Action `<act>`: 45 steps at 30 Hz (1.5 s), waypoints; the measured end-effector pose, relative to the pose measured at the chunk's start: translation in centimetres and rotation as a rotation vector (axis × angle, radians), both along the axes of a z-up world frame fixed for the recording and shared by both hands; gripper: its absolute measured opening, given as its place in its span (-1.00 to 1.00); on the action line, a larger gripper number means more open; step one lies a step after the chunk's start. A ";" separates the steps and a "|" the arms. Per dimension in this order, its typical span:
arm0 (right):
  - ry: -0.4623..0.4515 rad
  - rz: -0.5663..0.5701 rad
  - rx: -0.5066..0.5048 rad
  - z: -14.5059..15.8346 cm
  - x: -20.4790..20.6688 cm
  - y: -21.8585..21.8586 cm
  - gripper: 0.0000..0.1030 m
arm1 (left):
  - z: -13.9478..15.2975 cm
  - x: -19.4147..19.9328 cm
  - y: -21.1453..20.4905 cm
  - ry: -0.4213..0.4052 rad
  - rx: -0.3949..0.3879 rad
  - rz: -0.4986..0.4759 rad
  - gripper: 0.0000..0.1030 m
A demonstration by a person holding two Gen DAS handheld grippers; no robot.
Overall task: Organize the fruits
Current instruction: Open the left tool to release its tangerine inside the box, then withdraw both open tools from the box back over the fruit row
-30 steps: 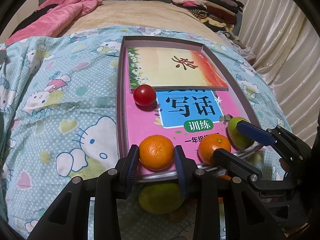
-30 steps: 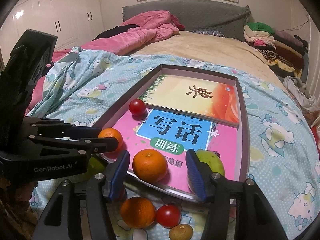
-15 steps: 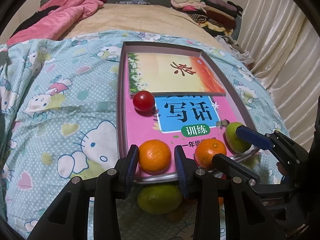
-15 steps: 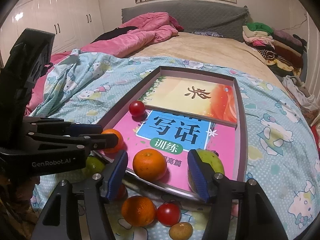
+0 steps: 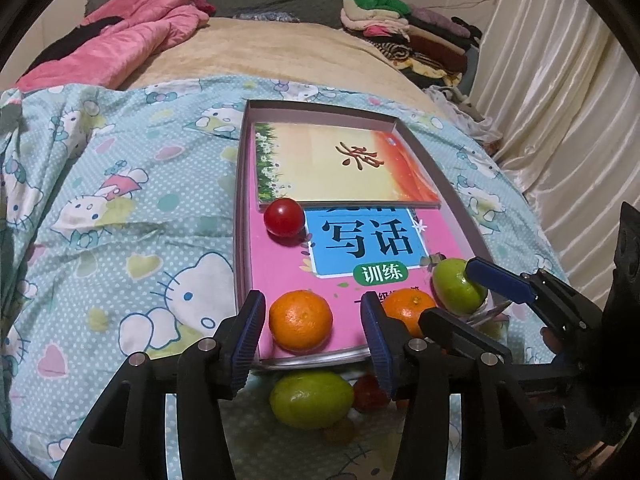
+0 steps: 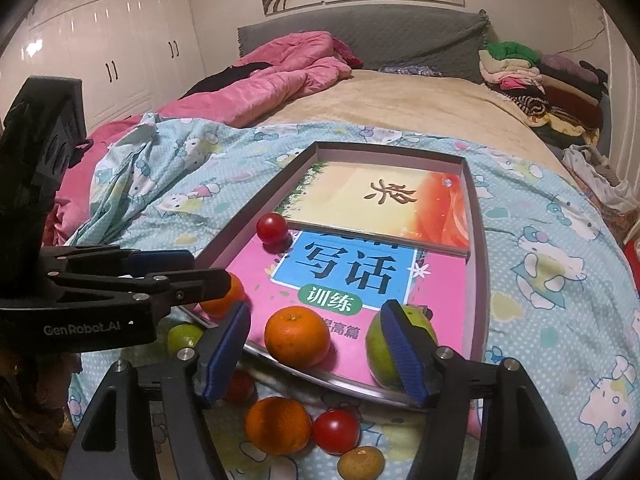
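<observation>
Orange and round, a tangerine (image 5: pixel 300 325) lay at the tray's (image 5: pixel 243 184) near-left corner between the wide-open fingers of the left gripper (image 5: pixel 312 340), which touched nothing. Further right along the near edge sat a second tangerine (image 6: pixel 297 336) framed by the spread, empty right gripper (image 6: pixel 316 354), then a green fruit (image 6: pixel 384 350) just behind its right finger. A cherry tomato (image 5: pixel 284 217) rested by the tray's left wall, and loose fruit lay on the bed before the near edge.

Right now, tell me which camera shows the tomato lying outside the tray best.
The right wrist view. There the tomato sits in full sight on the bedspread, below the tray edge, beside an orange. In the left wrist view it is dim and partly hidden behind a finger of the left gripper.
</observation>
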State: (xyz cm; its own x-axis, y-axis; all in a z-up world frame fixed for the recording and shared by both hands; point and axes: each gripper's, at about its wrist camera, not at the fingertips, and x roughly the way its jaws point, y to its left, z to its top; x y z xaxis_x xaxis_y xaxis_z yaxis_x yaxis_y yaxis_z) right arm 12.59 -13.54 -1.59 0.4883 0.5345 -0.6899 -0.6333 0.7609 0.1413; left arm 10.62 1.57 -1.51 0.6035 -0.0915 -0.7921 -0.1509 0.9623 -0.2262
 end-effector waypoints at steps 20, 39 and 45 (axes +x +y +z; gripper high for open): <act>-0.021 -0.030 0.036 0.7 0.1 -0.5 0.49 | 0.9 -1.2 1.5 -0.044 -0.015 0.060 0.41; -0.054 -0.084 0.093 2.1 0.1 -1.9 0.71 | 2.1 -2.1 1.4 -0.069 0.016 0.067 0.44; -0.080 -0.144 0.130 3.0 0.2 -3.4 0.77 | 2.6 -2.5 1.7 -0.082 0.009 0.073 0.44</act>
State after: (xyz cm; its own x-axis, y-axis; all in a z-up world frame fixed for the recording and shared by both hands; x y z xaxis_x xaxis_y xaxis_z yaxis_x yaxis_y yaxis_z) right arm 12.82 -16.93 1.44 0.6170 0.5366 -0.5756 -0.5321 0.8234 0.1972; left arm 8.14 3.32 1.12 0.6715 -0.0384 -0.7400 -0.2016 0.9515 -0.2323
